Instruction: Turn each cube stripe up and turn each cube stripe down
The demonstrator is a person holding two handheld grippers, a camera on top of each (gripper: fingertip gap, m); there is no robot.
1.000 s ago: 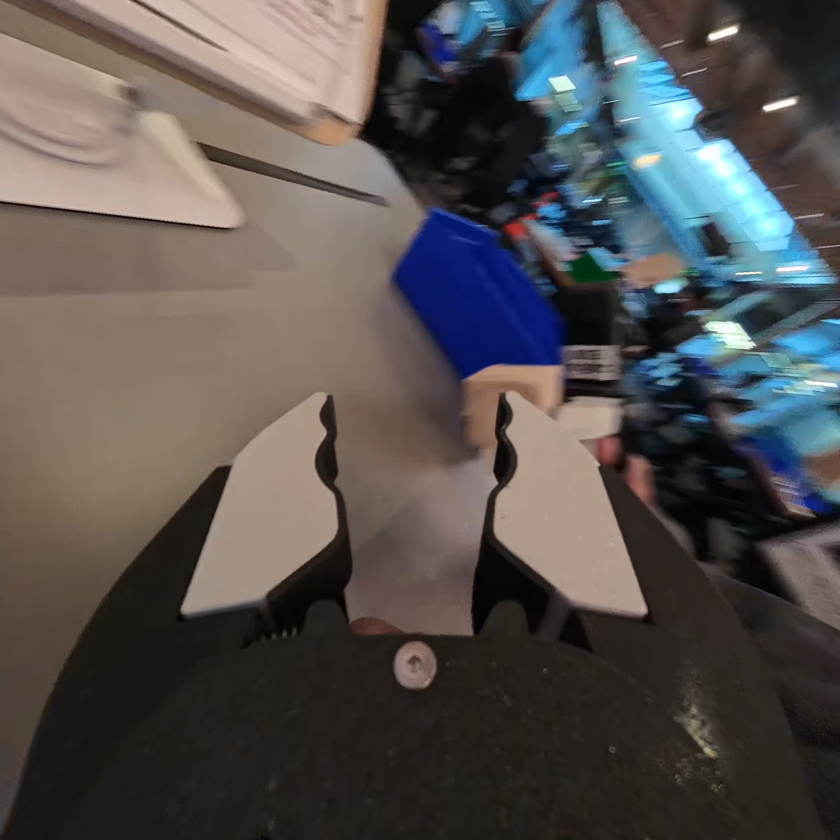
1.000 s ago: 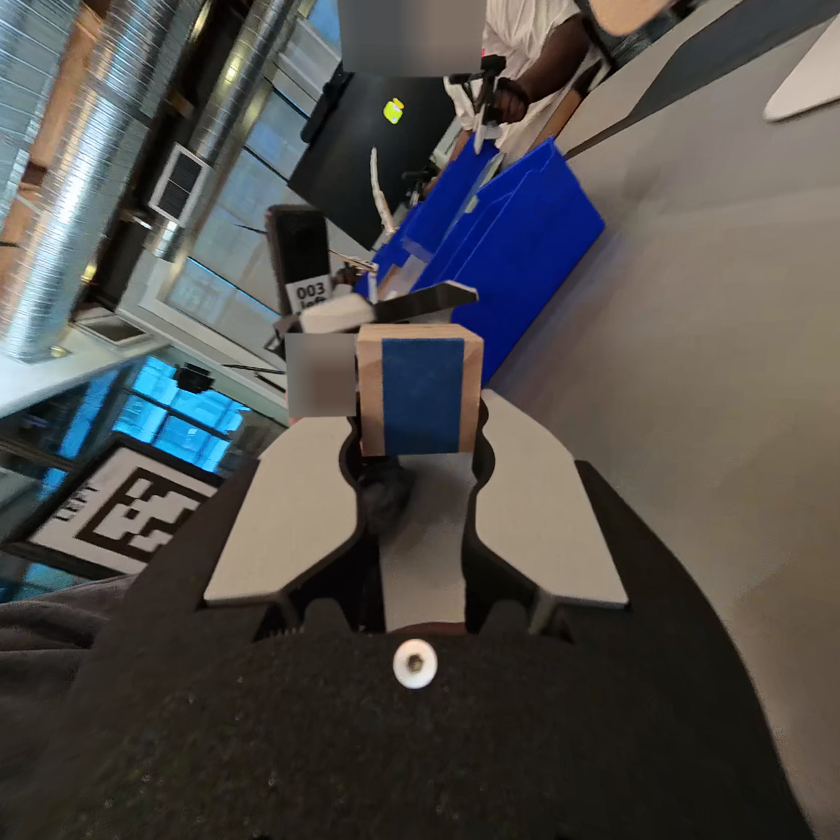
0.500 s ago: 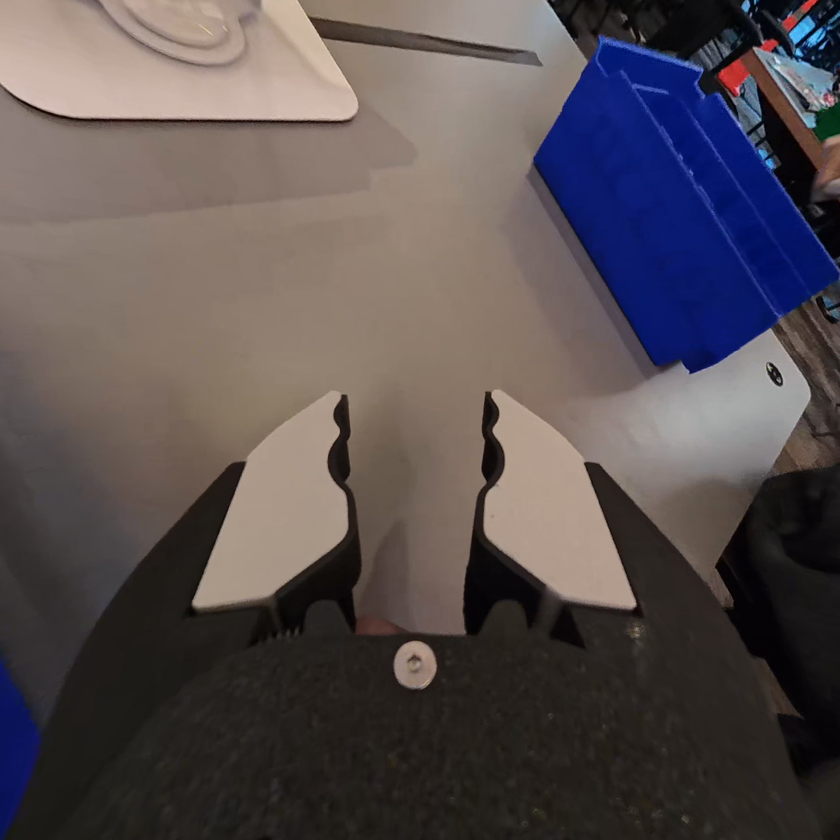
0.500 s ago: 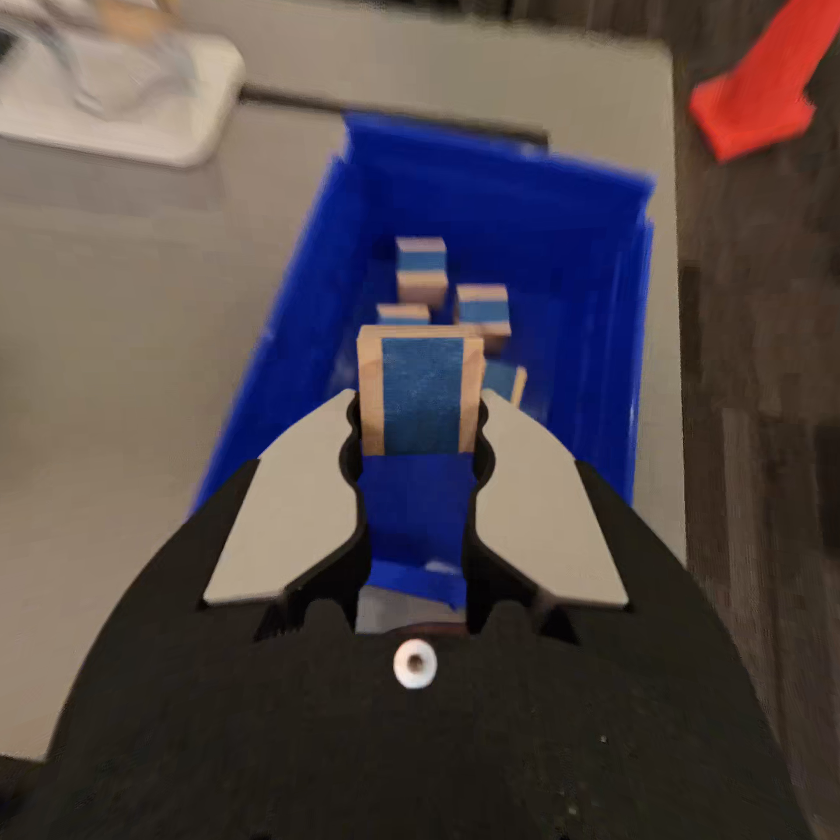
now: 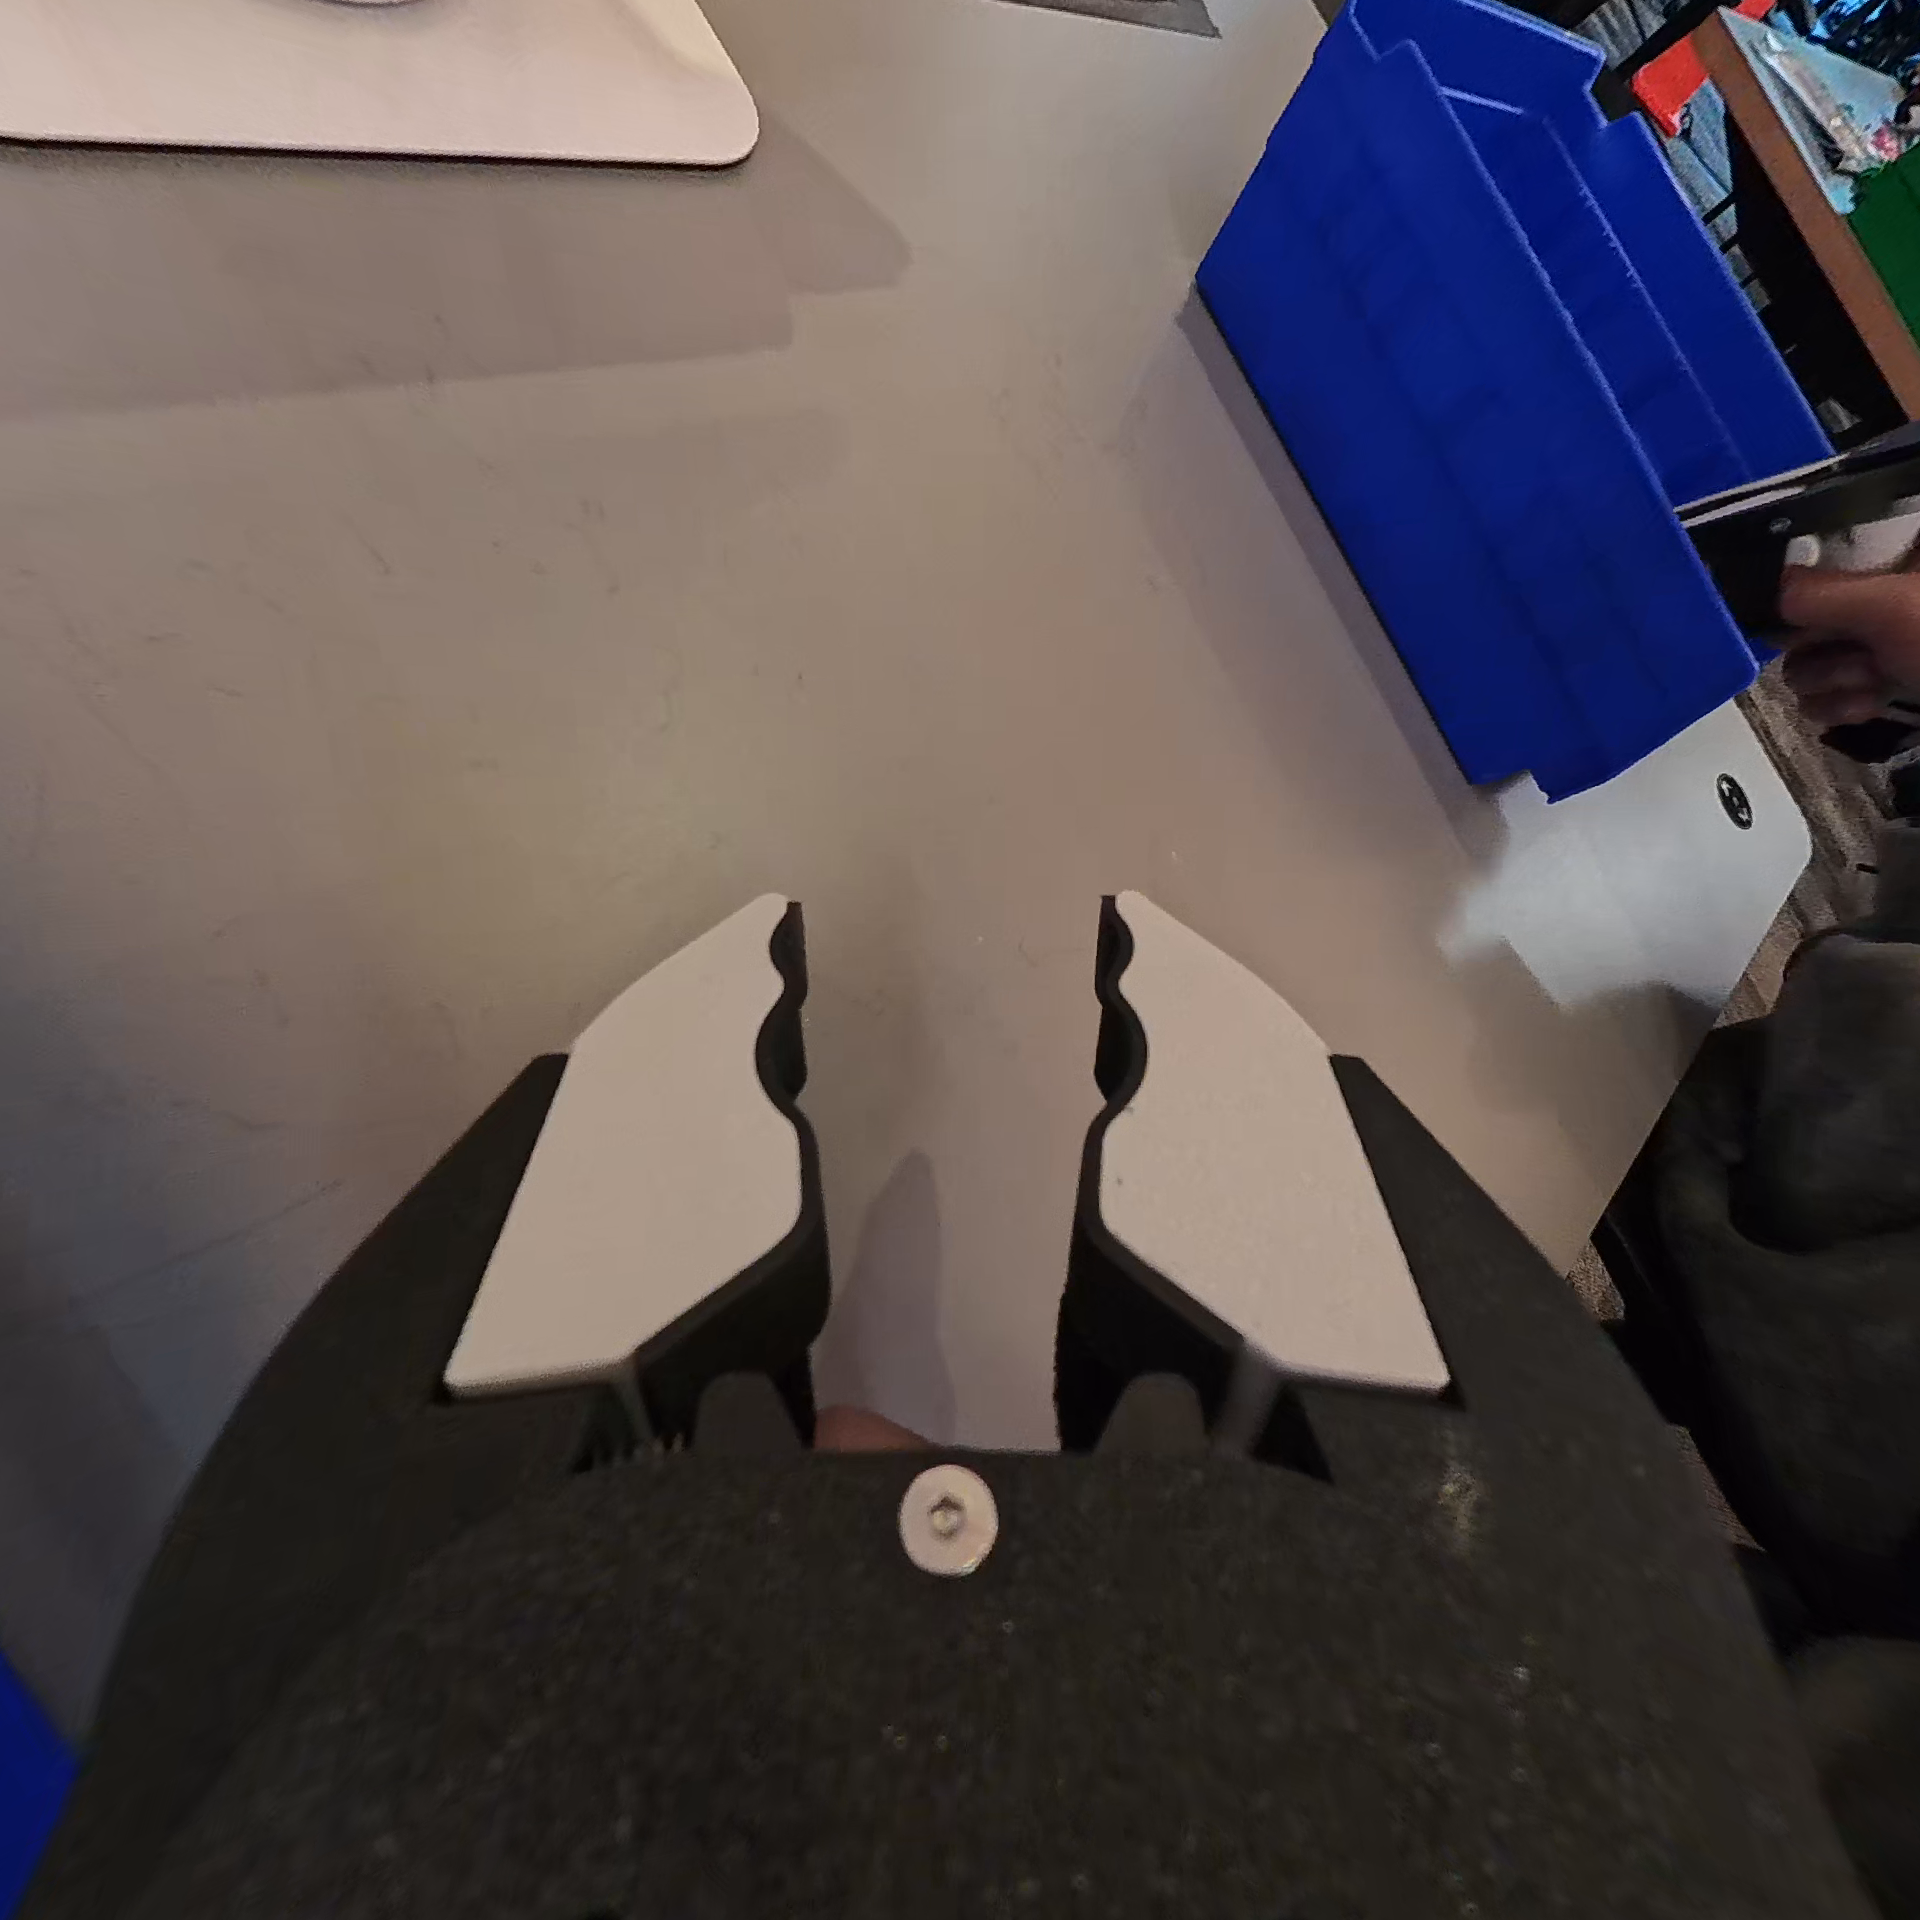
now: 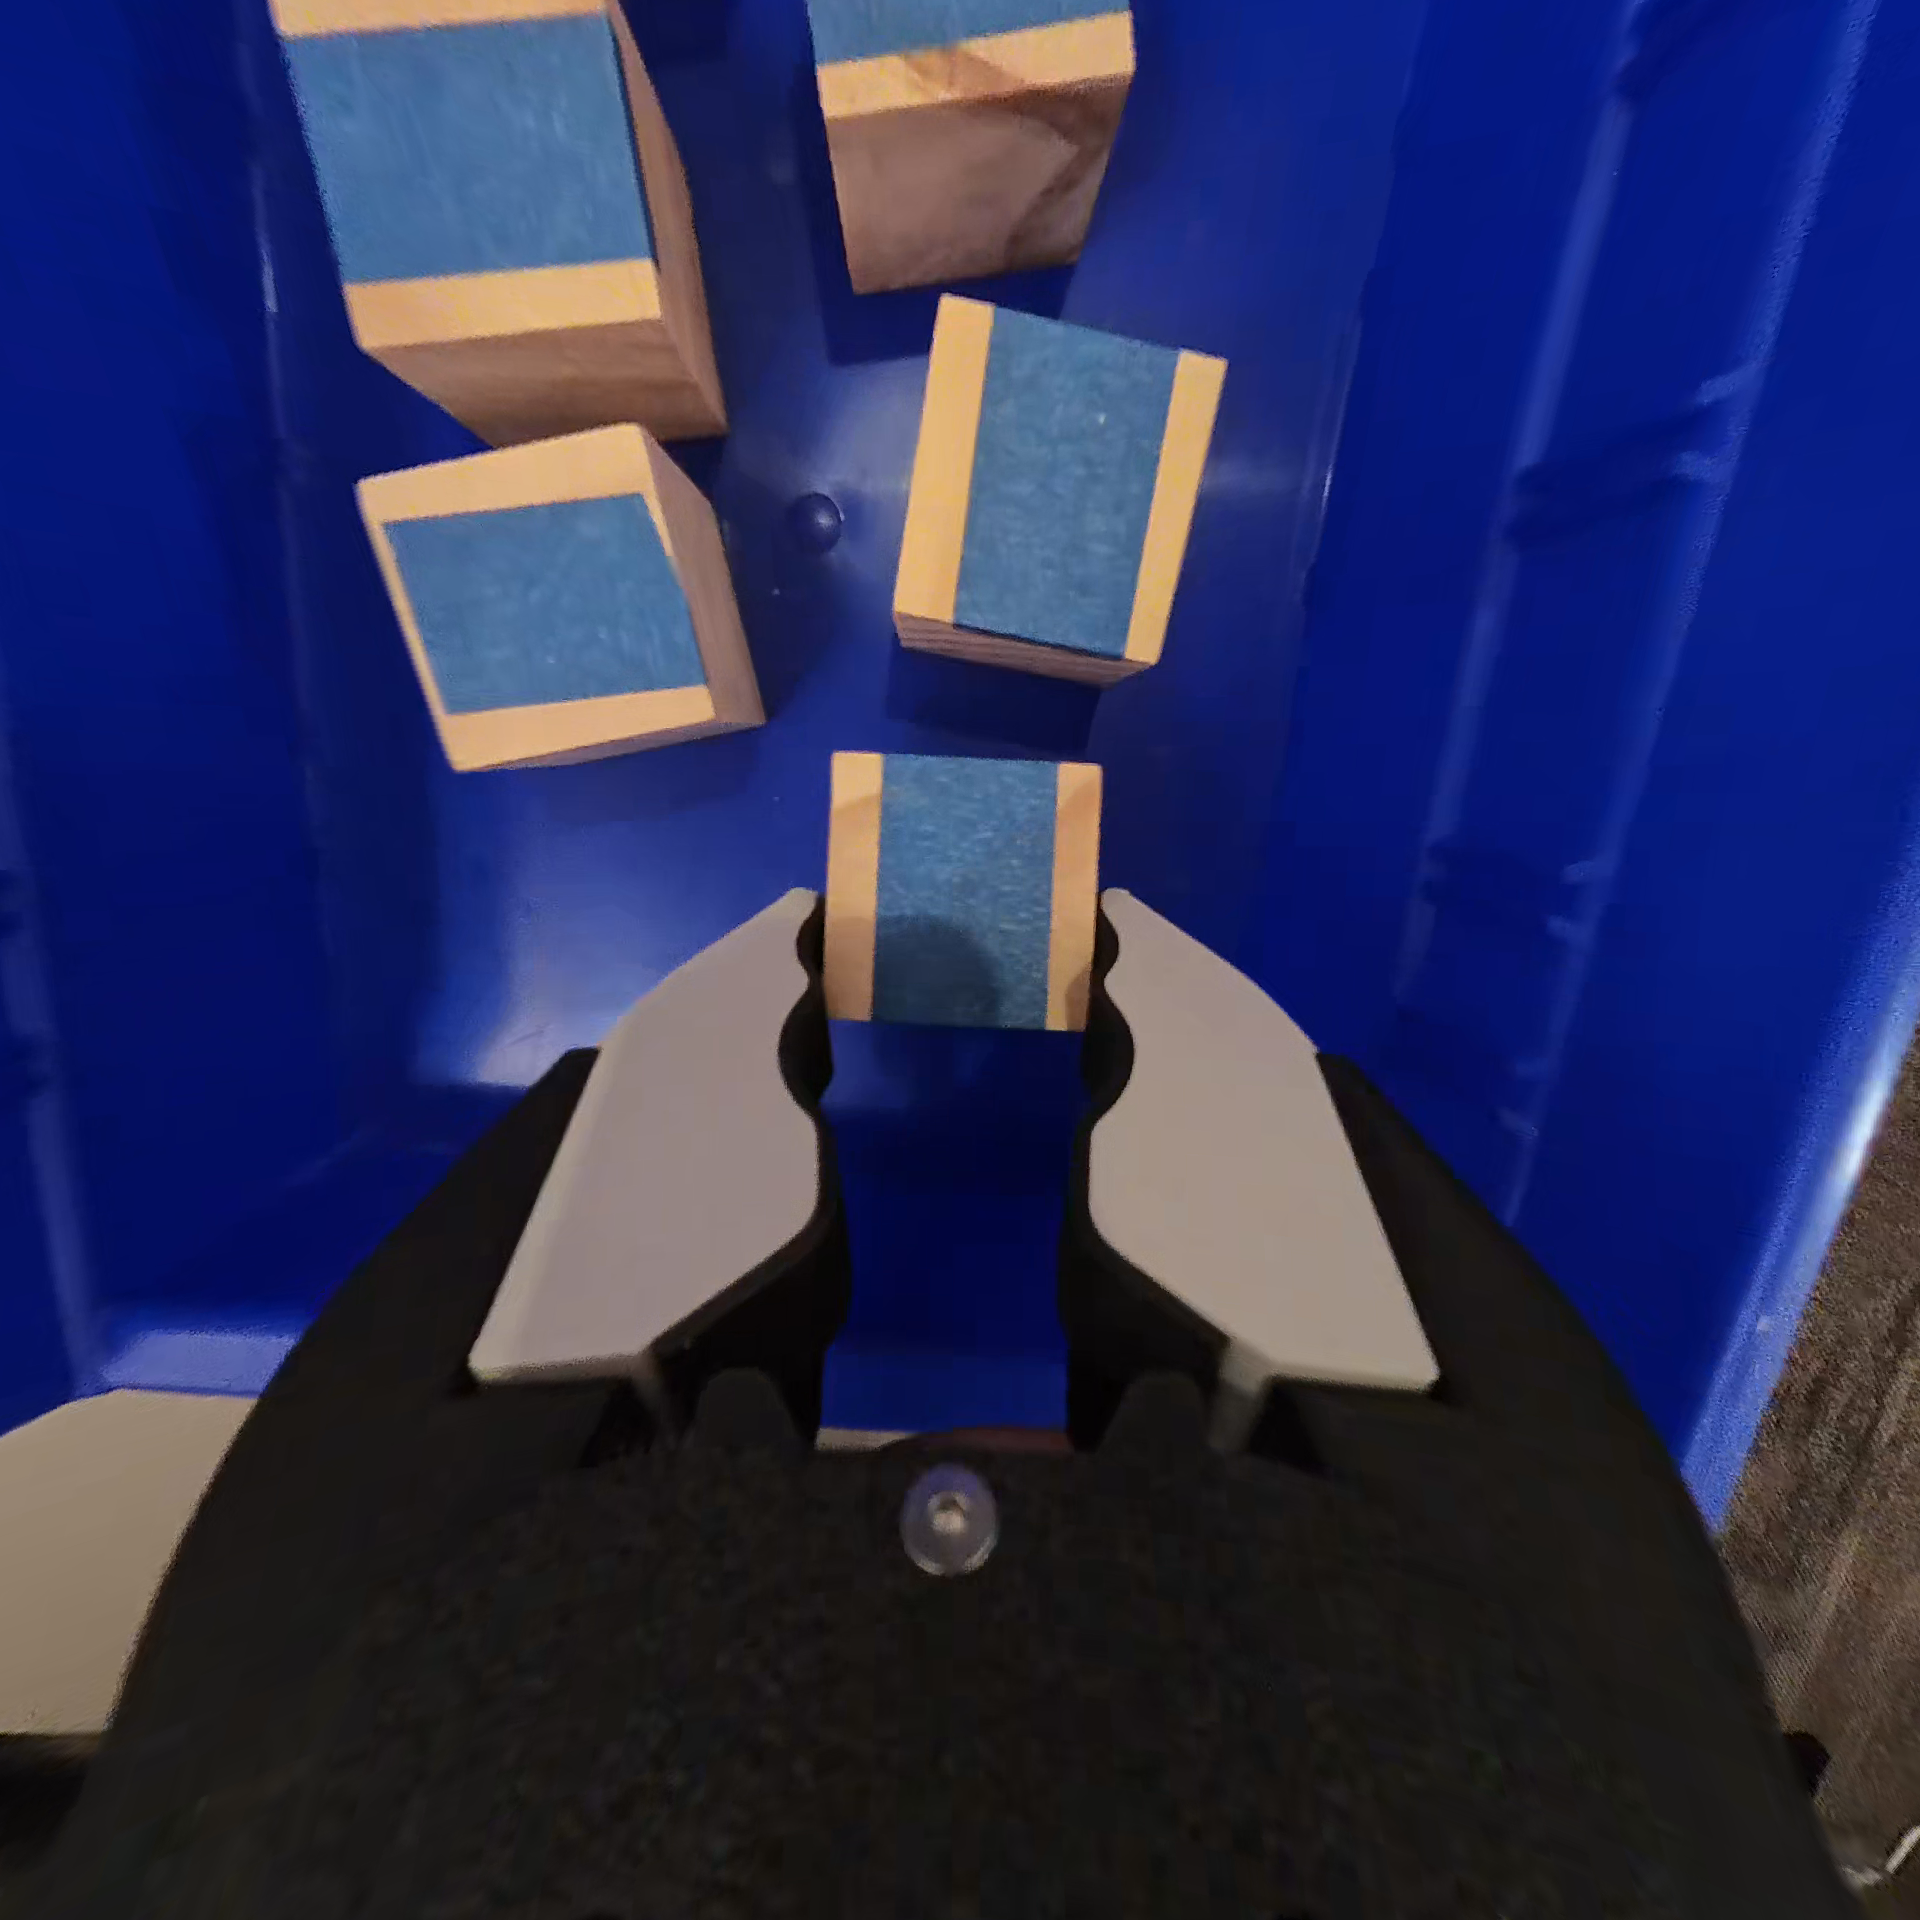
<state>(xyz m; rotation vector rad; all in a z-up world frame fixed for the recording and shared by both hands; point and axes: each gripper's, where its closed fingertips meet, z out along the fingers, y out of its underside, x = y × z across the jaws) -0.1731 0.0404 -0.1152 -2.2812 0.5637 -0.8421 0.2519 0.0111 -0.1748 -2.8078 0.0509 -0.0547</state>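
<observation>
- Well, the biggest thing under my left tongs (image 5: 945, 997) is the grey surface (image 5: 520, 675); those tongs hang over bare top with the jaws spread wide and nothing between them.
- At the far right edge of that surface sits the blue bin (image 5: 1475, 416), seen from outside in the left wrist view, and the other tool pokes in at its near end.
- My right tongs (image 6: 961, 961) are down inside that bin (image 6: 1558, 623), jaws closed on the plain wooden sides of a cube (image 6: 961, 883), gripped only at the tips.
- That held cube shows its blue stripe (image 6: 966, 831) straight to my camera, just above the bin floor as far as I can judge.
- Four more cubes lie beyond it on the floor: the nearest right one (image 6: 1060, 488) and the near left one (image 6: 551, 603) stripe up, the far left one (image 6: 488, 197) too, and the far right one (image 6: 966, 156) only partly in frame.
- I judge I'm setting this cube back stripe up; next I must ease it down flat, clear of the neighbour just ahead, and only then part the jaws.
</observation>
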